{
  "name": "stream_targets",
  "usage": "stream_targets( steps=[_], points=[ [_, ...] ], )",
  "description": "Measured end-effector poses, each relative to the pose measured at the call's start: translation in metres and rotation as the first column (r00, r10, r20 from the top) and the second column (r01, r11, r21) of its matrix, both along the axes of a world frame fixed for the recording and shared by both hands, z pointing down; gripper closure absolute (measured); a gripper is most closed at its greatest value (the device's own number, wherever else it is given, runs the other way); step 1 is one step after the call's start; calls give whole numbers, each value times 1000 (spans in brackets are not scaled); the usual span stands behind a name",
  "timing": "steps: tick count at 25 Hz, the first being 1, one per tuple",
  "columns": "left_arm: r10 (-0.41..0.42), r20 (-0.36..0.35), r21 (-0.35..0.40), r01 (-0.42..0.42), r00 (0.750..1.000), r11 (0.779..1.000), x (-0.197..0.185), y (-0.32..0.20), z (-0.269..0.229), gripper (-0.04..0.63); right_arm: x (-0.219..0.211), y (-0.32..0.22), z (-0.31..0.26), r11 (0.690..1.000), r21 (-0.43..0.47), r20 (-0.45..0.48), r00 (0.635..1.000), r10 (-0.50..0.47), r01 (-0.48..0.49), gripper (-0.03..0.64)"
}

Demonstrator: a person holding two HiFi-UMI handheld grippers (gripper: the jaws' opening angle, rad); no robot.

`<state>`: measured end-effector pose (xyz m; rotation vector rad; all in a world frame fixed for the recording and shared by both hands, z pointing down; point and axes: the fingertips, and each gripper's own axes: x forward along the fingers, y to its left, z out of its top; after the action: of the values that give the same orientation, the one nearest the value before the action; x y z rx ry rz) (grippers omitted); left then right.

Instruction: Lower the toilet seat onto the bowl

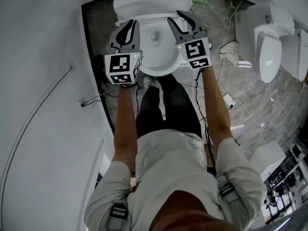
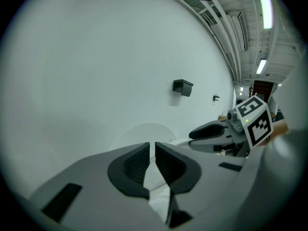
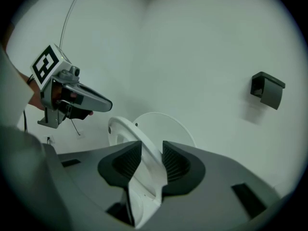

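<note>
Slanting upward, half-raised, the toilet seat (image 3: pixel 121 130) is pinched by right gripper (image 3: pixel 150 159).

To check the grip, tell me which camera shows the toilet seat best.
The right gripper view: the toilet seat fills the foreground, its rim clamped between the jaws of the right hand-held gripper. The head view shows it from above; the left gripper view shows only a white sliver between its jaws.
</note>
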<state>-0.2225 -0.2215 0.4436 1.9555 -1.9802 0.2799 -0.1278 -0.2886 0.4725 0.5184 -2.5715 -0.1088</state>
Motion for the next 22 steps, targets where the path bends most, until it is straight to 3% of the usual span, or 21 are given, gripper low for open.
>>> stream_targets(
  steps=[6, 10, 22],
  points=[
    [7, -10, -3, -7, 1000, 1000, 2, 6, 9, 566, 9, 16, 3, 1000, -3, -9, 1000, -4, 4, 463],
    [30, -42, -18, -31, 999, 999, 9, 10, 15, 506, 16, 26, 5, 1000, -14, -15, 1000, -2, 2, 462],
    [71, -88, -41, -75, 994, 996, 25, 41, 34, 505, 36, 65, 17, 1000, -25, -47, 999, 10, -11, 454]
  ],
)
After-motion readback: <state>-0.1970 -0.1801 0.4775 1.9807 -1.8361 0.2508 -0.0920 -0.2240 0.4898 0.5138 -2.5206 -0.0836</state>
